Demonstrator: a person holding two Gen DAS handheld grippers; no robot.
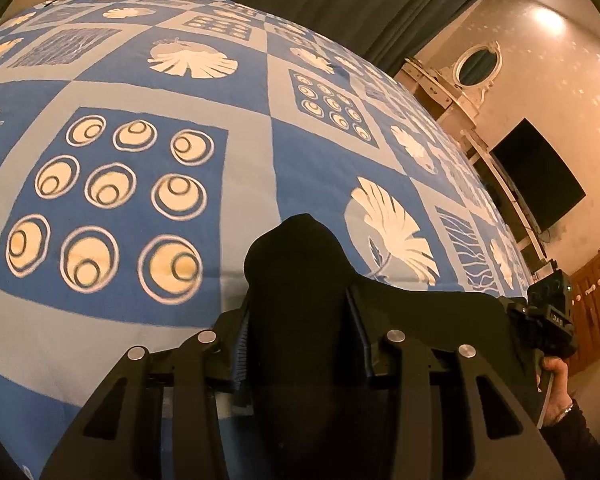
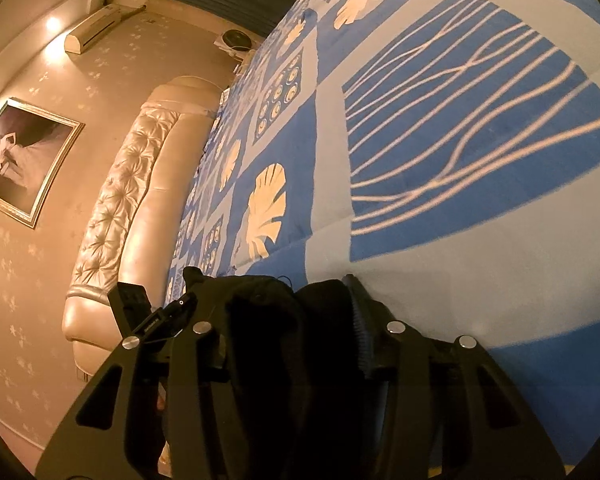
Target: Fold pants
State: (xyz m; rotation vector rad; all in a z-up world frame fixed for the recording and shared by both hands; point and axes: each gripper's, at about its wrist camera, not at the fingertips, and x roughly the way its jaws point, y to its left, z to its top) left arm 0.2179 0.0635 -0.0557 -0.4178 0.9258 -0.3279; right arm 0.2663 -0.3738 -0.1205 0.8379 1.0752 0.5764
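The pants (image 1: 300, 280) are black cloth. In the left wrist view my left gripper (image 1: 298, 320) is shut on a bunched fold of them, held above the blue patterned bedspread (image 1: 132, 200). The cloth stretches right toward my right gripper (image 1: 548, 320), held in a hand. In the right wrist view my right gripper (image 2: 296, 320) is shut on the pants (image 2: 268, 320), and the left gripper (image 2: 156, 320) shows at the left. Most of the pants hang below, out of sight.
A tufted cream headboard (image 2: 116, 208) runs along the bed's far side. A framed picture (image 2: 20, 160) and an air conditioner (image 2: 96, 28) are on that wall. A black television (image 1: 540, 176), a mirror (image 1: 478, 64) and dark curtains (image 1: 340, 0) are beyond the bed.
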